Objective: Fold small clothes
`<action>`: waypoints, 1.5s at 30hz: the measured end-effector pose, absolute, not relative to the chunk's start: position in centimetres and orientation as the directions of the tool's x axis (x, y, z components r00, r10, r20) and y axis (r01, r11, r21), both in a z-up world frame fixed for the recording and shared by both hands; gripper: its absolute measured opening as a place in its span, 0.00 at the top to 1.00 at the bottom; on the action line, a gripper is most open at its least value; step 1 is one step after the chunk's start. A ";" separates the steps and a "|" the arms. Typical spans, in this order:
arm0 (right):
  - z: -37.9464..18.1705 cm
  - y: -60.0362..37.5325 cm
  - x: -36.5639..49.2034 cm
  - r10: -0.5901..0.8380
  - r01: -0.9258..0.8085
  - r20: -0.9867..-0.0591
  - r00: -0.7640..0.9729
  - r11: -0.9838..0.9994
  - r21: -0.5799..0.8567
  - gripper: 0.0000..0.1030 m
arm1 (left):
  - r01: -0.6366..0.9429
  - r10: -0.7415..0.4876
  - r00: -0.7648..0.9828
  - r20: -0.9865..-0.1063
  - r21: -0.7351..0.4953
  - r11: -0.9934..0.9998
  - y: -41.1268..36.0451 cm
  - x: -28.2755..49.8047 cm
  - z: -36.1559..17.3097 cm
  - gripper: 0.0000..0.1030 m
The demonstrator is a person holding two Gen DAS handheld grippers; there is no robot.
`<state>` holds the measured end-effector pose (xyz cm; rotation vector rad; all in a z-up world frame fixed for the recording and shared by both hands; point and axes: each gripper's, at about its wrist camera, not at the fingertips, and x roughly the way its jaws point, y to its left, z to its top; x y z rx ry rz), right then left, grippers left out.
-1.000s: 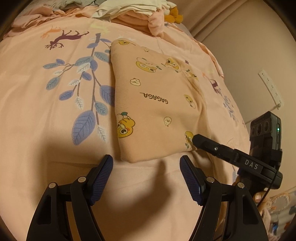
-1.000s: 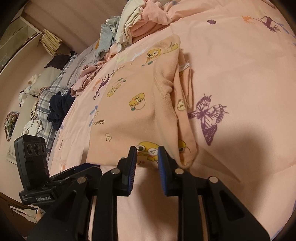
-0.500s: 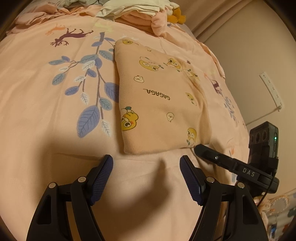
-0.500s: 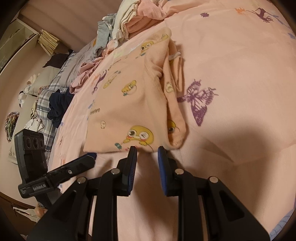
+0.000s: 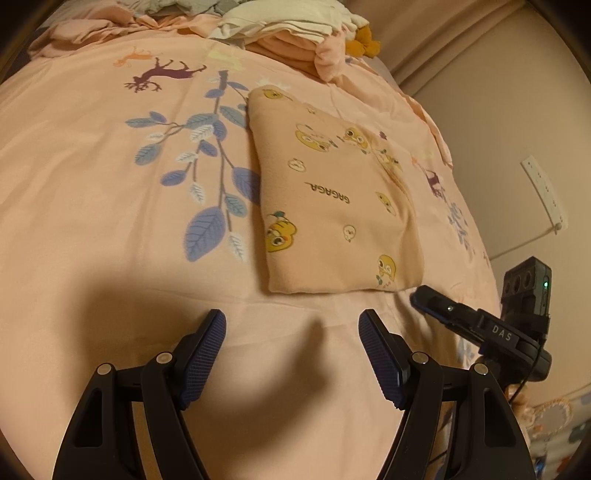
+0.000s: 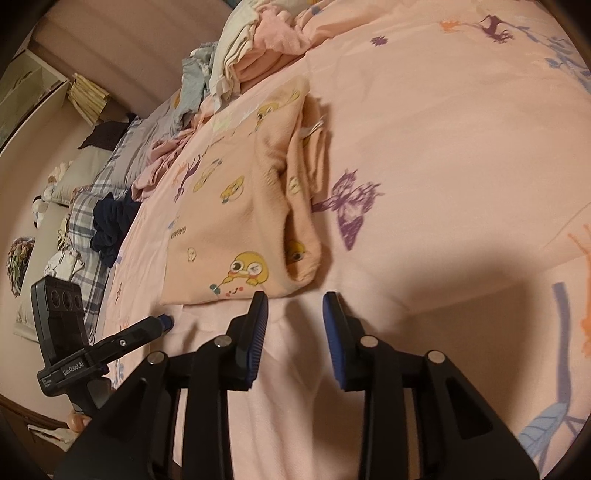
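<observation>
Left gripper [image 5: 291, 321] is held low over the bed [image 5: 92, 184], fingers spread wide, nothing between them. Blue pads [image 5: 201, 358] are aimed toward 12 o'clock, tips short of the garment's near hem.

Folded peach shirt [image 5: 332, 206] is laid flat on the bed, at 12 to 1 o'clock from the left gripper. Duck prints and "GAGAGA" lettering are seen on the top face. Near edge is straight; left edge is overlaid on the blue leaf print [image 5: 207, 232] of the bed cover.

Right gripper [image 6: 295, 306] is held low as well, fingers parted with a moderate gap, nothing pinched. Tips are placed just beside the shirt's near right corner; contact cannot be told. In the right wrist view, the shirt [image 6: 225, 221] is seen at 11 to 12 o'clock, with a doubled-over flap along its right side, next to a purple butterfly print [image 6: 351, 210].

In the left wrist view the right gripper [image 5: 421, 295] is seen at 3 o'clock, tip just off the shirt's near right corner. In the right wrist view the left gripper [image 6: 164, 322] is seen at 9 o'clock, apart from the shirt.

A pile of clothes [image 5: 291, 33] is stacked at the far end of the bed, at 12 o'clock. A dark garment [image 6: 110, 225] is seen at 9 to 10 o'clock in the right wrist view.
</observation>
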<state>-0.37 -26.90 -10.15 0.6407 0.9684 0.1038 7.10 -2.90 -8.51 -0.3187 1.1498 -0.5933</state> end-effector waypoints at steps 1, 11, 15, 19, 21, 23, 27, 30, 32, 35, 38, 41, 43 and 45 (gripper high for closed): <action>-10.1 -27.1 -0.5 0.354 0.200 -0.733 0.581 0.811 0.550 0.68 | 0.270 -0.593 0.282 -0.754 -0.530 0.804 -2.7 7.1 -8.4 0.28; -9.8 -28.7 -1.2 0.340 0.237 -0.716 0.609 0.784 0.574 0.59 | 0.227 -0.613 0.297 -0.732 -0.569 0.790 -1.7 7.7 -8.5 0.28; -10.1 -28.6 -1.1 0.352 0.241 -0.714 0.605 0.773 0.586 0.55 | 0.218 -0.612 0.292 -0.735 -0.572 0.791 -1.6 7.9 -8.7 0.28; -9.7 -28.5 -1.1 0.370 0.217 -0.686 0.626 0.762 0.610 0.52 | 0.209 -0.620 0.290 -0.729 -0.584 0.784 -1.5 8.2 -8.9 0.28; -9.3 -28.4 -1.0 0.381 0.196 -0.668 0.639 0.759 0.621 0.51 | 0.205 -0.630 0.287 -0.722 -0.596 0.776 -1.5 8.4 -8.9 0.25; -9.1 -28.2 -0.7 0.390 0.180 -0.658 0.644 0.759 0.626 0.51 | 0.199 -0.643 0.280 -0.713 -0.612 0.765 -1.6 8.6 -9.0 0.24; -9.2 -27.7 0.1 0.392 0.180 -0.668 0.632 0.765 0.619 0.50 | 0.192 -0.655 0.273 -0.705 -0.627 0.755 -1.5 8.8 -9.2 0.24; -9.4 -27.8 0.6 0.394 0.189 -0.665 0.634 0.755 0.628 0.42 | 0.188 -0.664 0.265 -0.699 -0.638 0.747 -1.4 9.1 -9.2 0.24; -9.5 -27.9 0.8 0.397 0.195 -0.664 0.634 0.749 0.634 0.39 | 0.178 -0.669 0.263 -0.695 -0.647 0.742 -1.2 9.3 -9.4 0.23; -9.9 -28.2 1.0 0.397 0.213 -0.670 0.627 0.741 0.637 0.30 | 0.158 -0.684 0.258 -0.682 -0.669 0.727 -1.2 9.8 -9.7 0.20; -10.3 -28.8 1.0 0.405 0.221 -0.666 0.627 0.727 0.650 0.30 | 0.151 -0.690 0.259 -0.676 -0.678 0.720 -1.3 10.5 -9.7 0.18; -10.5 -29.3 1.1 0.423 0.221 -0.653 0.628 0.707 0.672 0.30 | 0.148 -0.698 0.257 -0.669 -0.686 0.712 -1.6 11.3 -9.7 0.16; -10.6 -29.5 1.4 0.435 0.217 -0.647 0.626 0.700 0.680 0.29 | 0.144 -0.706 0.255 -0.661 -0.696 0.703 -1.8 11.9 -9.8 0.15; -10.7 -29.6 1.8 0.441 0.212 -0.646 0.623 0.699 0.683 0.29 | 0.142 -0.710 0.252 -0.658 -0.701 0.699 -2.2 12.5 -10.0 0.15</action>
